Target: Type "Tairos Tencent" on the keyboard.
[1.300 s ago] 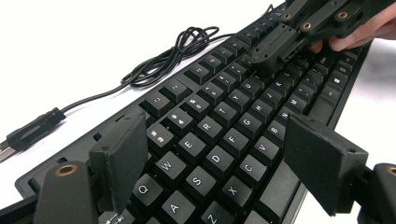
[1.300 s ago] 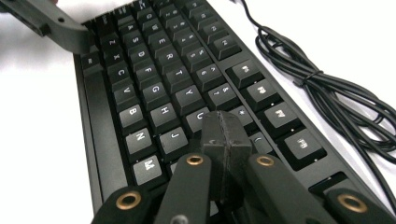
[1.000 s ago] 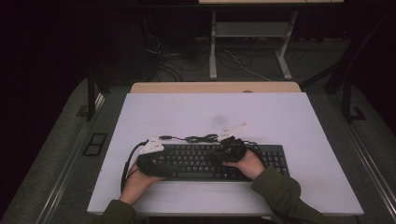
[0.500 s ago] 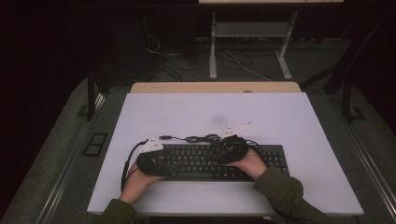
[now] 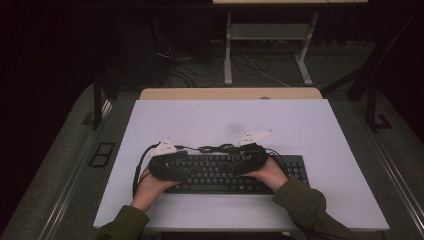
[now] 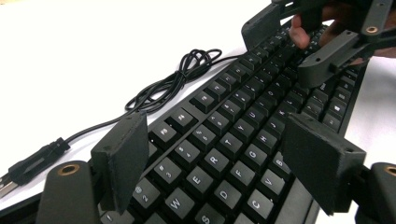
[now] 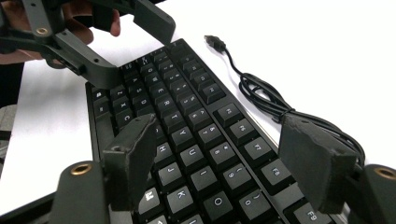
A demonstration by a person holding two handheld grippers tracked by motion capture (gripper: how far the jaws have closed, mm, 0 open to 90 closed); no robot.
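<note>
A black keyboard (image 5: 215, 176) lies near the front edge of the white table (image 5: 225, 120). Its black cable (image 5: 215, 148) sits bunched behind it and ends in a USB plug (image 6: 32, 163). My left gripper (image 5: 172, 167) hovers open over the keyboard's left half, with letter keys (image 6: 243, 98) under its jaws (image 6: 219, 140). My right gripper (image 5: 245, 162) hovers over the middle of the keyboard, facing the left one. Its jaws (image 7: 224, 142) have just been opening and stand open, with nothing between them. Each gripper view shows the other gripper farther off (image 6: 299, 44) (image 7: 126, 44).
The coiled cable (image 7: 261, 93) lies on the table just behind the keyboard. A wooden tabletop edge (image 5: 230, 93) adjoins the far side of the white table. Beyond it are desk legs and floor cables (image 5: 250, 60). A black plate (image 5: 101, 153) lies on the floor at the left.
The right gripper's jaws have spread apart over the keyboard. Both hands have stayed where they were.
</note>
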